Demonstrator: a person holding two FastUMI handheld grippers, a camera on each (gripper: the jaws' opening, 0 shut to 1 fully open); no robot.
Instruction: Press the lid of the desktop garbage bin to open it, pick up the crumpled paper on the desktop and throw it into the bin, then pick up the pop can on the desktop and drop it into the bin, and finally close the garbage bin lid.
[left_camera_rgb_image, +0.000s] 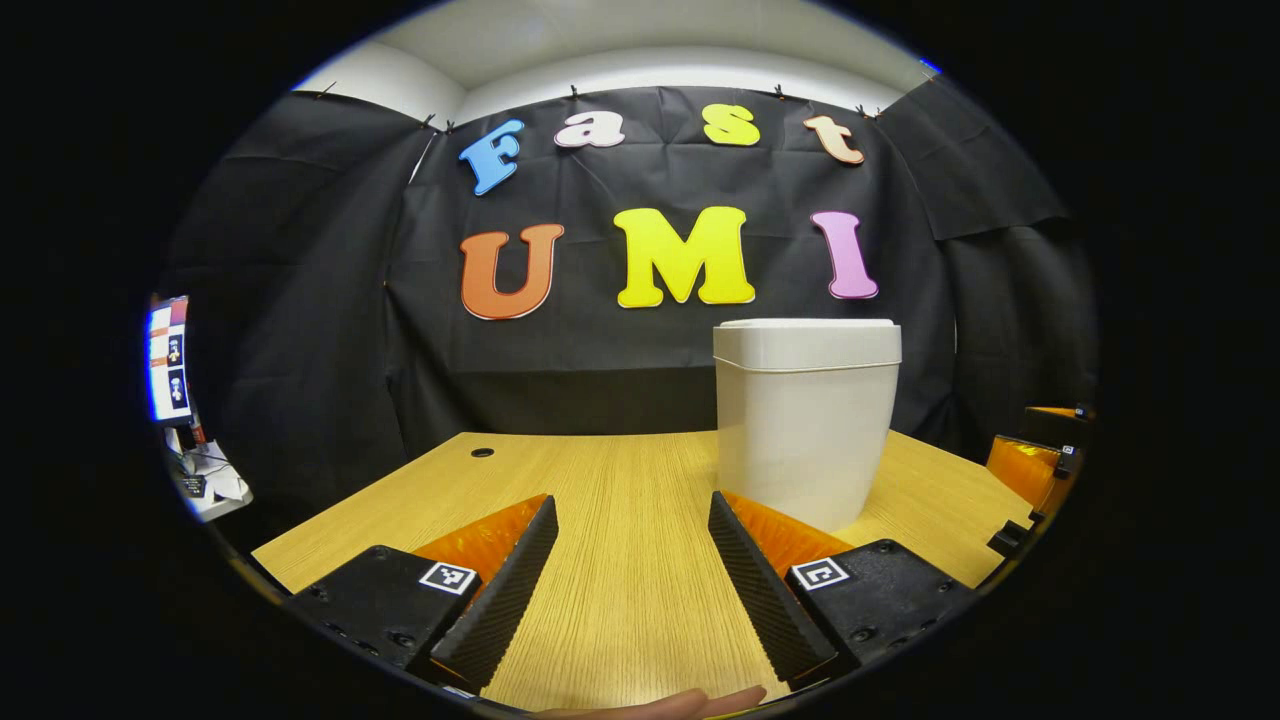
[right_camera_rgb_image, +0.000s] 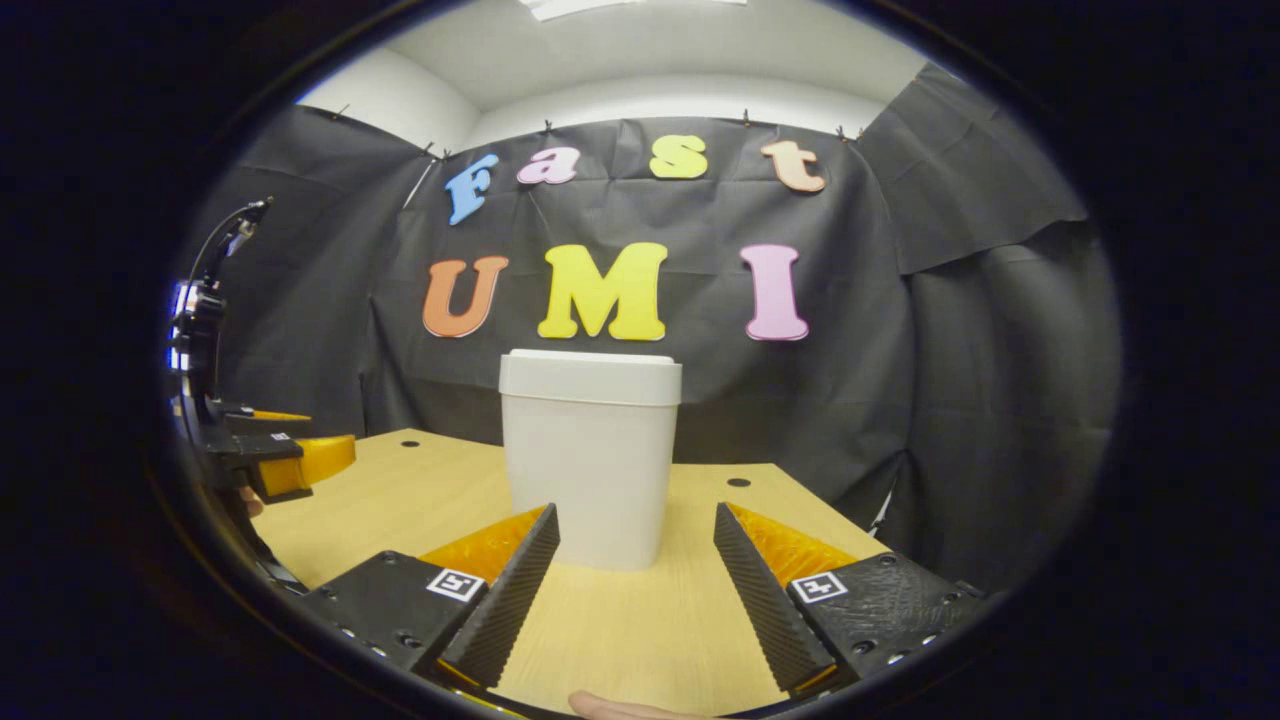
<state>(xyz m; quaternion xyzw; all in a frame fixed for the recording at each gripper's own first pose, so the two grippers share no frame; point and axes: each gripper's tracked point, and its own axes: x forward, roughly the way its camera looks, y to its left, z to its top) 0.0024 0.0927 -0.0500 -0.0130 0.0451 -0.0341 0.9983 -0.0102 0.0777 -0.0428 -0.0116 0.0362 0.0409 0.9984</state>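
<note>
A white desktop bin (left_camera_rgb_image: 806, 440) stands upright on the wooden table (left_camera_rgb_image: 600, 480), and its flat lid (left_camera_rgb_image: 806, 343) is down. My left gripper (left_camera_rgb_image: 632, 510) hovers low over the table, open, with bare wood between its fingers; the bin is ahead and to the right. In the right gripper view the bin (right_camera_rgb_image: 590, 480) stands straight ahead, with its lid (right_camera_rgb_image: 590, 375) down. My right gripper (right_camera_rgb_image: 635, 518) is open in front of it and apart from it. The left gripper (right_camera_rgb_image: 275, 455) shows at the far left, and the right gripper (left_camera_rgb_image: 1040, 465) at the far right edge.
The table has small round holes (left_camera_rgb_image: 482, 452) (right_camera_rgb_image: 738, 482) near its back. Black cloth closes the back and sides. A lit screen (left_camera_rgb_image: 168, 360) and some clutter sit beyond the table's left edge. A fingertip (right_camera_rgb_image: 620, 708) shows at the bottom.
</note>
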